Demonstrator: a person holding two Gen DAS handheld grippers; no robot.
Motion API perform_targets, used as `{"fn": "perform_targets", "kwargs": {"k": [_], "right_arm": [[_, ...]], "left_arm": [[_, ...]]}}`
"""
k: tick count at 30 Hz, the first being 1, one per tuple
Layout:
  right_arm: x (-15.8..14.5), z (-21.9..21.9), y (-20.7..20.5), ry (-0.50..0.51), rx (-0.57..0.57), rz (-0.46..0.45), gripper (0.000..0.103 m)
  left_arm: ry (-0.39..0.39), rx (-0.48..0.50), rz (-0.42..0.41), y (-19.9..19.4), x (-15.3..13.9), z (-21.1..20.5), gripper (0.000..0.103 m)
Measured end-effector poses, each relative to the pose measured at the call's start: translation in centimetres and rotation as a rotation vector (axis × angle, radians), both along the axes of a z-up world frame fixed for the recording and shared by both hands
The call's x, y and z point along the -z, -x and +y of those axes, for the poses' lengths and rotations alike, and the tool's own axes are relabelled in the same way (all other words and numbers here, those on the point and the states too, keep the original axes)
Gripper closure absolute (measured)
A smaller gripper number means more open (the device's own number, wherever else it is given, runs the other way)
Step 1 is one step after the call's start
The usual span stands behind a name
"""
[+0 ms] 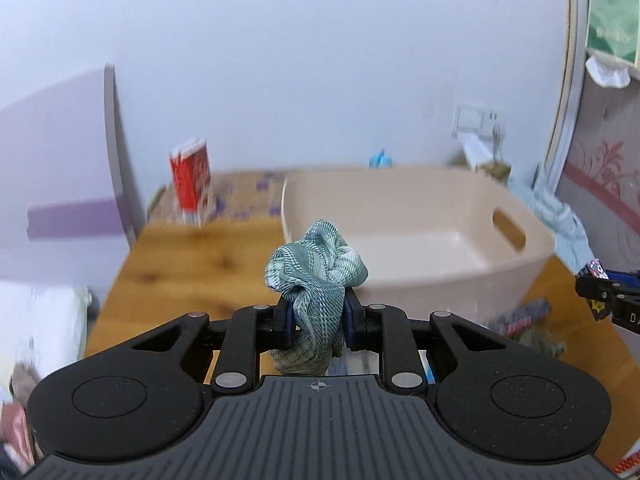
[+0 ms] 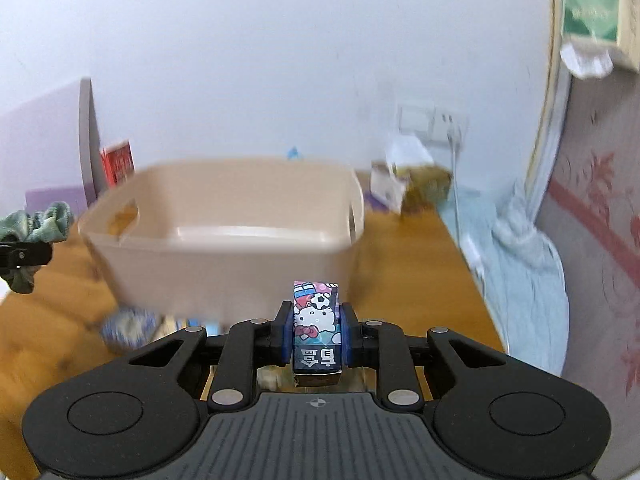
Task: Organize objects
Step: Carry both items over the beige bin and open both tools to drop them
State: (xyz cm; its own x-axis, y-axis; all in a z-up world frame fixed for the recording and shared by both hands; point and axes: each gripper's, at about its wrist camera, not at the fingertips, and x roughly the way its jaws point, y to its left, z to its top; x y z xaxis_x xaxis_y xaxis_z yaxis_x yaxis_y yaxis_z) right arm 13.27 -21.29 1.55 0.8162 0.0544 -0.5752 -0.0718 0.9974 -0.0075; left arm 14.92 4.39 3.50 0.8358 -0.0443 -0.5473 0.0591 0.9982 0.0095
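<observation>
My left gripper point(image 1: 318, 320) is shut on a green striped scrunchie point(image 1: 316, 268) and holds it in the air just before the near rim of a beige plastic bin point(image 1: 460, 276). My right gripper point(image 2: 316, 330) is shut on a small cartoon-printed box point(image 2: 316, 322) with a white cat on it, held in front of the same bin point(image 2: 224, 268). The bin's inside looks empty. The left gripper with the scrunchie point(image 2: 38, 226) shows at the left edge of the right wrist view. The right gripper's tip point(image 1: 612, 298) shows at the right edge of the left wrist view.
The bin stands on a wooden table point(image 1: 180, 272). A red carton point(image 1: 190, 178) stands behind it at the left. Small blurred items point(image 2: 128, 326) lie on the table before the bin. A light blue cloth point(image 2: 520, 264) lies at the right, near a wall socket point(image 2: 432, 122).
</observation>
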Motion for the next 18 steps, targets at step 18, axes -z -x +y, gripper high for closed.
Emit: {"fn": "perform_targets", "kwargs": {"k": [18], "right_arm": [[0.1, 3.9, -13.4, 0.056, -0.043, 0.099, 0.080]], "left_arm": [[-0.040, 0.072, 0.250, -15.2, 5.1, -5.8, 0.080]]}}
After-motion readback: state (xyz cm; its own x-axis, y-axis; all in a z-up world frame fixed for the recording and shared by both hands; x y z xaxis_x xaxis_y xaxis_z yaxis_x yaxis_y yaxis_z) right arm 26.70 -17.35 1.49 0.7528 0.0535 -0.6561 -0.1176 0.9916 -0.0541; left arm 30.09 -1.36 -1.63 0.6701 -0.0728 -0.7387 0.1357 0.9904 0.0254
